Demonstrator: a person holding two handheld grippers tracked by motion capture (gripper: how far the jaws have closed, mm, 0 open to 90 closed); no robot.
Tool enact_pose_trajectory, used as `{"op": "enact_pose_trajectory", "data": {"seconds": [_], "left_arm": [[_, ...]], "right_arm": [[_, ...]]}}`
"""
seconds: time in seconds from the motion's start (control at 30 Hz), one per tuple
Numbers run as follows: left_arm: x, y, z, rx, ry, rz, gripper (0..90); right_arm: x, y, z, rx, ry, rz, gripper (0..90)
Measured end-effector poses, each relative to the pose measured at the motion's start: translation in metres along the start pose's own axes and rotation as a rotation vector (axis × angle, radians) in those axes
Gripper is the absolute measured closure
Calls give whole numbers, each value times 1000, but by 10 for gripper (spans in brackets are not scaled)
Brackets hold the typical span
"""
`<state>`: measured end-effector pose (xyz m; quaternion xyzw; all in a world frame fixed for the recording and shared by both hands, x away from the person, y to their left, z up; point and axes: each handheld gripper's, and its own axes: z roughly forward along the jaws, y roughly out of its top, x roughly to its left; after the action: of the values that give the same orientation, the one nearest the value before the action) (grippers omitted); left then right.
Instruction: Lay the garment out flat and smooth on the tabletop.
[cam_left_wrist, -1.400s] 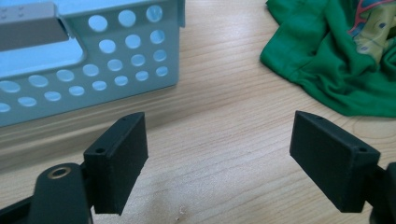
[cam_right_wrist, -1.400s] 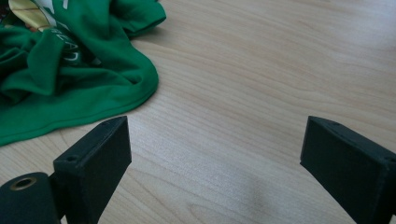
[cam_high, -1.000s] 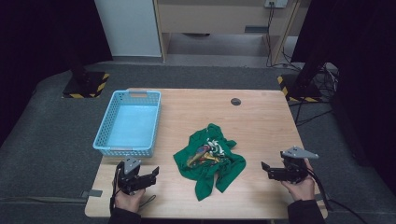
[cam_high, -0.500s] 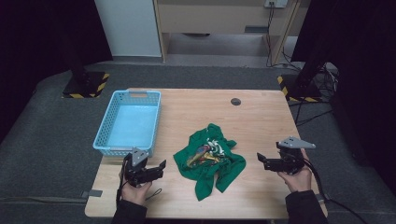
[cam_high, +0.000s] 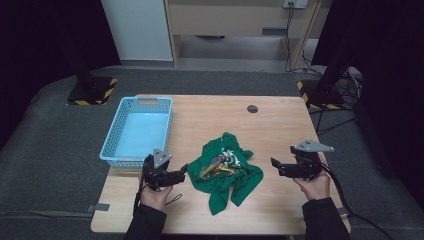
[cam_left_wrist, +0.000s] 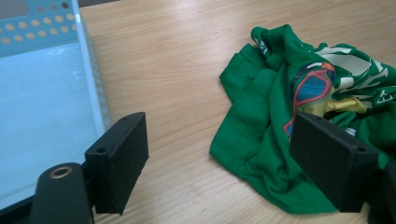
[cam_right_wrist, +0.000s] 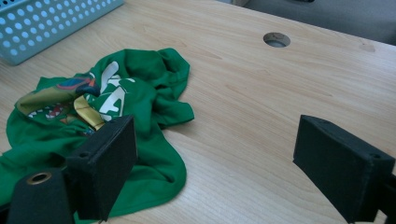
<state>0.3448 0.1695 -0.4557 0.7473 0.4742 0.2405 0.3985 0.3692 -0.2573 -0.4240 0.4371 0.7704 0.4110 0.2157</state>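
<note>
A crumpled green T-shirt (cam_high: 226, 169) with a multicoloured printed motif lies on the wooden table (cam_high: 280, 125), serving here as the landmark. The left gripper (cam_high: 181, 171), held in the person's left hand (cam_high: 155, 194), hovers just beside the shirt's left edge, its jaws released and wide apart with nothing between them; in the left gripper view the shirt (cam_left_wrist: 299, 116) lies partly behind the far jaw, untouched. The right gripper (cam_high: 275, 165), held in the right hand (cam_high: 314, 186), stands near the shirt's right edge but apart from it; its jaws have just been closing slightly, yet remain released and empty, with bare table between them in the right gripper view, where the shirt (cam_right_wrist: 135, 112) lies behind the other jaw. A light blue perforated plastic basket (cam_high: 116, 130) stands left of the shirt and beyond it, and a round cable hole (cam_high: 252, 108) lies beyond the shirt towards the far edge.
</note>
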Motion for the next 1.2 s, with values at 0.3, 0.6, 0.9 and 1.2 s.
{"op": "enact_pose_trajectory", "data": {"seconds": [0.3, 0.6, 0.9, 1.2], "left_arm": [[-12, 18, 17, 6, -17, 20, 191], [-23, 28, 36, 25, -31, 36, 195], [-25, 43, 43, 19, -36, 39, 192], [-22, 51, 51, 25, -28, 26, 190]], "right_arm": [[5, 11, 4, -18, 9, -4, 141], [10, 22, 10, -50, 21, 0, 152], [18, 34, 20, -61, 26, -17, 163], [26, 48, 32, -77, 26, -33, 184]]}}
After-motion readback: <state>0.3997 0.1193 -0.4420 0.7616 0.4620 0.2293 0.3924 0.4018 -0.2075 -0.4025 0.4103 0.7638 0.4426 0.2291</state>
